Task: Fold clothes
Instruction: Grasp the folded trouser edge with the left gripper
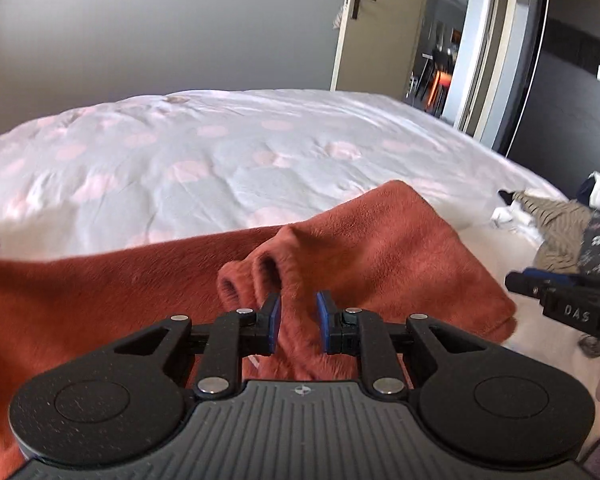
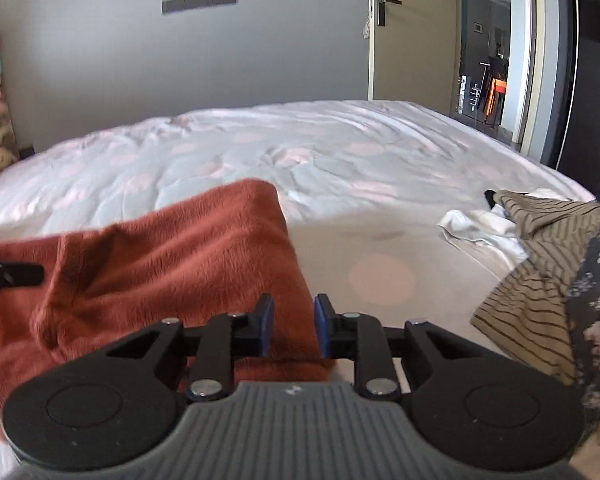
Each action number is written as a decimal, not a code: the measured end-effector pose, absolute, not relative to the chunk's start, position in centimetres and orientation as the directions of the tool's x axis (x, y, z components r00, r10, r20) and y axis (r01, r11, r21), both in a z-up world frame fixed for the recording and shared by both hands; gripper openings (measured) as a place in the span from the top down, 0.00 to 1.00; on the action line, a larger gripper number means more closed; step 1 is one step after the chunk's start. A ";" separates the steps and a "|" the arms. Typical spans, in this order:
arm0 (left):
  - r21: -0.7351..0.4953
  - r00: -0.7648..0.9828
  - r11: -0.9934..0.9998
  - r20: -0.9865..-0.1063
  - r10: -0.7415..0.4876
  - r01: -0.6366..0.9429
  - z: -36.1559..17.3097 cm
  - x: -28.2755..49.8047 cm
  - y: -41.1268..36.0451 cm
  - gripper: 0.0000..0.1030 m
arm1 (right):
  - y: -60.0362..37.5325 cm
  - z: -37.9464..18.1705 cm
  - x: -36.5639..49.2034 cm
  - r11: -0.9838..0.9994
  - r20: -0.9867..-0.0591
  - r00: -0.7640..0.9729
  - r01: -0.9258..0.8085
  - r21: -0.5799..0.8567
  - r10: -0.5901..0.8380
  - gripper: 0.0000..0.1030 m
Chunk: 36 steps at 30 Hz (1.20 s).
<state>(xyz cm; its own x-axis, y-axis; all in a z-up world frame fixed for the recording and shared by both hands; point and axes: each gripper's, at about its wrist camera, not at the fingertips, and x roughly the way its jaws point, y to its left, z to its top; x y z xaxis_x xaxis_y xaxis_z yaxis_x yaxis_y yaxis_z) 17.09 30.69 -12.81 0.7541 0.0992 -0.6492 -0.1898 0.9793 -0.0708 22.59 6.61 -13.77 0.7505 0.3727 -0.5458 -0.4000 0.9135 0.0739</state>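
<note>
both grippers are built from black linkage arms, silver pivot screws, blue finger pads [image 1: 275, 316] and a ribbed grey base [image 2: 296, 432]; "das" is embossed on the right gripper [image 1: 516, 280].

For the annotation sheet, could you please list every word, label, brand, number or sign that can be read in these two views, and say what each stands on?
"DAS": raised letters on the black body of the right gripper, seen at the right edge of the left wrist view.
Small round emblem on the grey housing of the left gripper: too small to read.
The plate on the wall: no text readable.
Nothing legible on the rust-red garment or the striped garment.
</note>
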 end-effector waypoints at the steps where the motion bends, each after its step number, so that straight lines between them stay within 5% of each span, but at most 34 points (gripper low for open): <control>1: -0.053 0.743 0.980 -0.660 0.109 -0.191 -13.2 18.0 30.5 0.84 | 7.0 -14.0 22.9 0.906 -0.536 0.748 -0.414 0.083 0.391 0.76; 10: 0.202 0.583 0.959 -0.762 0.283 -0.202 -17.2 22.8 30.9 0.88 | 7.3 -19.3 24.9 0.879 -0.655 0.618 -0.447 0.164 0.436 0.75; 19: 0.245 0.540 0.945 -0.776 0.326 -0.218 -14.7 21.8 29.5 0.85 | 4.6 -18.1 24.0 0.875 -0.651 0.596 -0.409 0.259 0.471 0.78; 25: 0.182 0.660 0.976 -0.720 0.215 -0.120 -9.9 21.3 25.9 0.84 | 3.4 -15.6 23.9 0.881 -0.533 0.702 -0.383 0.278 0.473 0.73; 36: 0.115 0.689 0.989 -0.725 0.021 0.091 -11.6 31.5 22.6 0.84 | 7.3 -14.7 29.1 0.855 -0.474 0.713 -0.460 0.240 0.517 0.89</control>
<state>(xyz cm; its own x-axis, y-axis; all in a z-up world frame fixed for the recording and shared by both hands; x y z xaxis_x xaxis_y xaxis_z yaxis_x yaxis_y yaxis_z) 31.46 22.57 -11.59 0.6886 0.0206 -0.7248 0.0911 0.9892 0.1147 29.12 7.35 -14.68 0.7131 0.5167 -0.4738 -0.4597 0.8549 0.2405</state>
